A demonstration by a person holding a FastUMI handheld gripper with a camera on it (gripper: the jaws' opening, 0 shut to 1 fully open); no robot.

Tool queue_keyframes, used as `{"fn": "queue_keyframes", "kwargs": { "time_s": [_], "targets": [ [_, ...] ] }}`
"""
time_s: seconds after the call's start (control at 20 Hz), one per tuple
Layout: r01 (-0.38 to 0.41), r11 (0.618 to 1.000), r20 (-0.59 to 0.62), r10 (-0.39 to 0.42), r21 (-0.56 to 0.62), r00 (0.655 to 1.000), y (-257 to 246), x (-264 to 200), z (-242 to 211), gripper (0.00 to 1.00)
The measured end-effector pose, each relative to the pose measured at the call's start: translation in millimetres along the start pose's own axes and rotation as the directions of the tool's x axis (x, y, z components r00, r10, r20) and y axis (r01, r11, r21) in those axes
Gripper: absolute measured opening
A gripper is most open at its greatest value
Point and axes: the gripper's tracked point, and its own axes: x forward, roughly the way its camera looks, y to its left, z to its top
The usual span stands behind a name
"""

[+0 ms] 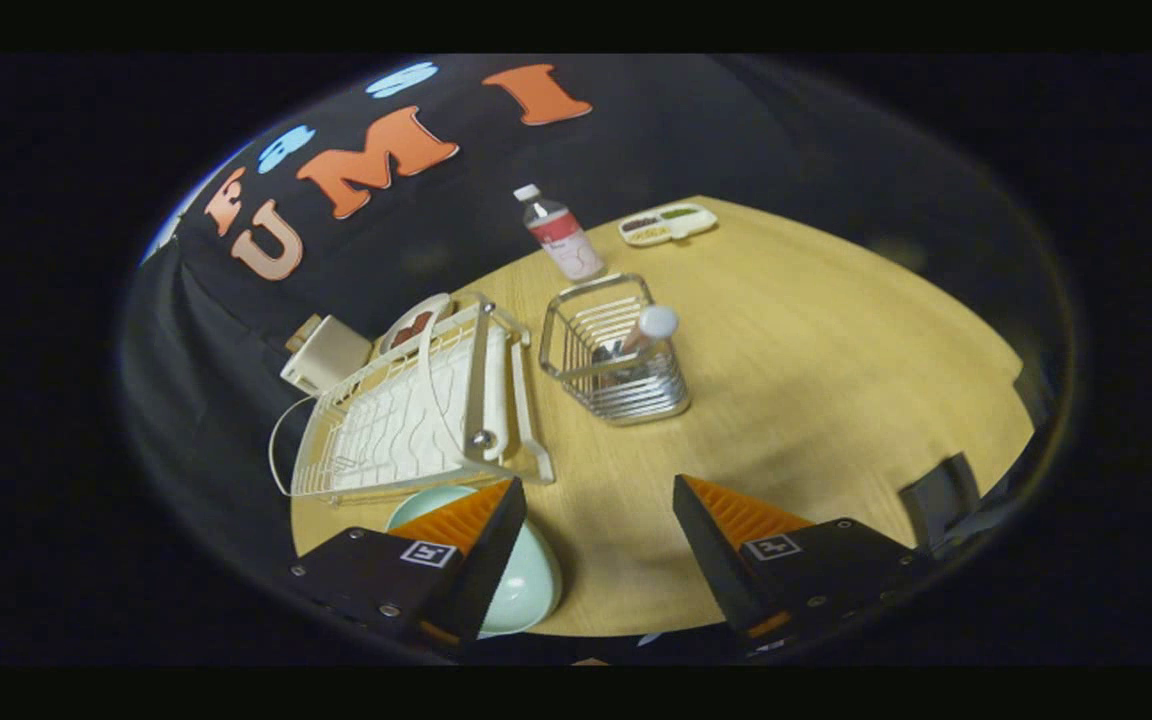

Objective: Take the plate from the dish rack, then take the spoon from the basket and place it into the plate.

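Note:
A pale green plate (526, 585) lies flat on the wooden table (836, 380), partly hidden under my left finger (476, 525). My gripper (601, 500) is open, with bare tabletop between its fingers. Just beyond the left finger stands the cream dish rack (416, 415). To the rack's right, ahead of the fingers, is a wire basket (616, 365). In it the spoon (648, 330) stands upright with its white rounded end up.
A bottle (558, 235) with a red label stands behind the basket near the wall. A small divided tray (668, 222) lies at the far side of the table. A cream box (324, 352) sits behind the rack.

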Motion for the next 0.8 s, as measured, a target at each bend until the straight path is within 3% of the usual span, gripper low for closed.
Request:
{"fn": "queue_keyframes", "kwargs": {
  "time_s": [0.1, 0.35, 0.55, 0.65, 0.7, 0.8],
  "targets": [
    [0.059, 0.996, 0.047, -0.056, -0.063, 0.997, -13, 2, 15, 0.89],
    [0.112, 0.987, 0.231, -0.082, -0.118, 0.969, -21, 11, 63, 0.89],
    [0.119, 0.984, 0.300, -0.075, -0.132, 0.951, -16, 19, 77, 0.77],
    [0.132, 0.979, 0.310, -0.079, -0.154, 0.948, -13, 25, 78, 0.66],
    [0.141, 0.977, 0.316, -0.085, -0.160, 0.945, -11, 27, 79, 0.51],
    [0.163, 0.973, 0.335, -0.101, -0.162, 0.937, -10, 25, 83, 0.37]
  ]
}}
